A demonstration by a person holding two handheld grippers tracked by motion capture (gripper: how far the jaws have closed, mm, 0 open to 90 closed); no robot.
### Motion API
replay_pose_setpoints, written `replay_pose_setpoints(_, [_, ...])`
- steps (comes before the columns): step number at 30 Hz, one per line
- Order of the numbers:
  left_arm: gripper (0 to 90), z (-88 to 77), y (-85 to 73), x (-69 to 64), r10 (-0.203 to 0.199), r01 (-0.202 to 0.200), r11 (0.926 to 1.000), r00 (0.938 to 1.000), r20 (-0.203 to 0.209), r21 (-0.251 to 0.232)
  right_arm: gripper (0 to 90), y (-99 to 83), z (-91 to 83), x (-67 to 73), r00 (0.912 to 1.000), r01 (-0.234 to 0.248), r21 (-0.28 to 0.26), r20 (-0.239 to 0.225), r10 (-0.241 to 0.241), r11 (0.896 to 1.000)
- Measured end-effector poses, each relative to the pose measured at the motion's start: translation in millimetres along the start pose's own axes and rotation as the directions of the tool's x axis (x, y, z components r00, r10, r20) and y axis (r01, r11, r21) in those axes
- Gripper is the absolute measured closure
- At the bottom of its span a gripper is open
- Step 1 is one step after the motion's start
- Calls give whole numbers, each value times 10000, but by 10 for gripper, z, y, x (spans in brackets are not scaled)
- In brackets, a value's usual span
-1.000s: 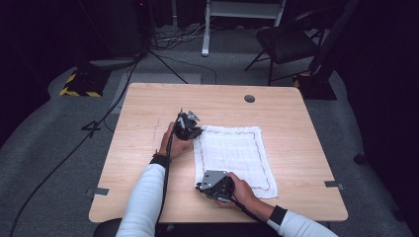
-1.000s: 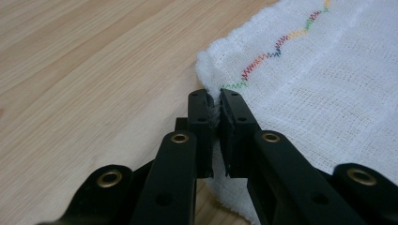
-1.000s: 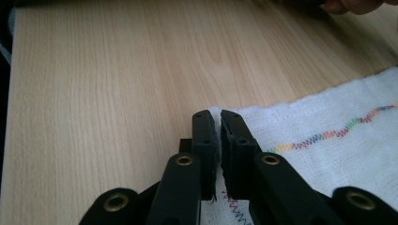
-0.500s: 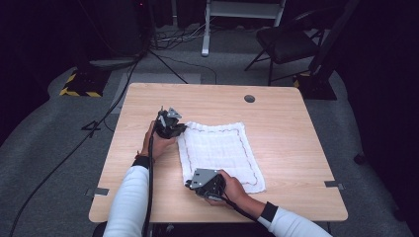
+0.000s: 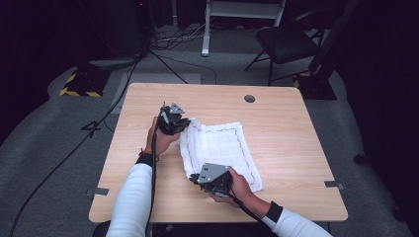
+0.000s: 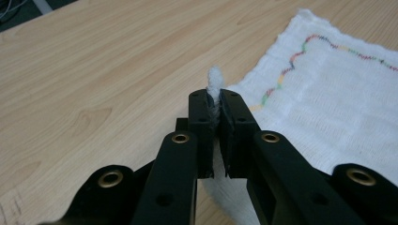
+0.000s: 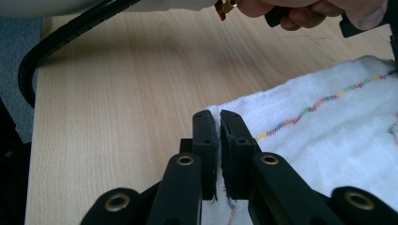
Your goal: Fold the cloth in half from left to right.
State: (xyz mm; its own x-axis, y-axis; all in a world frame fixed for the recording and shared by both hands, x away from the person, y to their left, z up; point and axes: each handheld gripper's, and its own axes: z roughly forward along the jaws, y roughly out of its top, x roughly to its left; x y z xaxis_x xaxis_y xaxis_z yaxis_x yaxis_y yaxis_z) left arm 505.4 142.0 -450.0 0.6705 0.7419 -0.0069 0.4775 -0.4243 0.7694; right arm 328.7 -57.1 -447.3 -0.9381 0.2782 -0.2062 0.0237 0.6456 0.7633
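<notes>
A white cloth (image 5: 220,148) with a coloured zigzag stitched border lies spread on the wooden table (image 5: 286,123). My left gripper (image 5: 177,123) is shut on the cloth's far left corner; in the left gripper view a tuft of cloth (image 6: 215,82) pokes up between the pads of the left gripper (image 6: 214,101). My right gripper (image 5: 197,178) is shut on the cloth's near left corner, and in the right gripper view the cloth (image 7: 324,136) edge runs into the closed jaws of the right gripper (image 7: 217,119). Both corners are lifted slightly off the table.
A round dark grommet hole (image 5: 249,98) sits near the table's far edge. A cable (image 5: 153,163) trails from the left gripper along the forearm. Behind the table stand a chair (image 5: 289,44) and a stand on the grey floor.
Both grippers have moved left and risen a little, dragging the cloth's left edge with them. The cloth now sits further left on the table.
</notes>
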Motion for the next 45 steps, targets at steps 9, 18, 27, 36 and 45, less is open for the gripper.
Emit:
replay_pose_setpoints(9, [841,179,232,-204,145,-144,9996,9999,27,-254,854,-202,-324,-137,9985,-411,-10,371,411,9992])
replay_pose_setpoints(18, [842,372,422,-442,194,-179,9989,9992,358,-436,854,-408,-651,-262,9938,-746,33,830,740,9972])
replay_pose_setpoints(27, [843,544,569,-639,390,-356,9980,9971,649,-528,854,-655,-944,-328,9850,-1097,220,1361,1057,9937])
replay_pose_setpoints(36, [843,737,691,-835,759,-729,9965,9941,769,-401,853,-914,-1157,-415,9723,-1618,483,1788,1509,9856])
replay_pose_setpoints(45, [842,949,737,-1030,800,-779,9967,9905,1119,-226,851,-1126,-1259,-430,9648,-1916,874,1994,1712,9776])
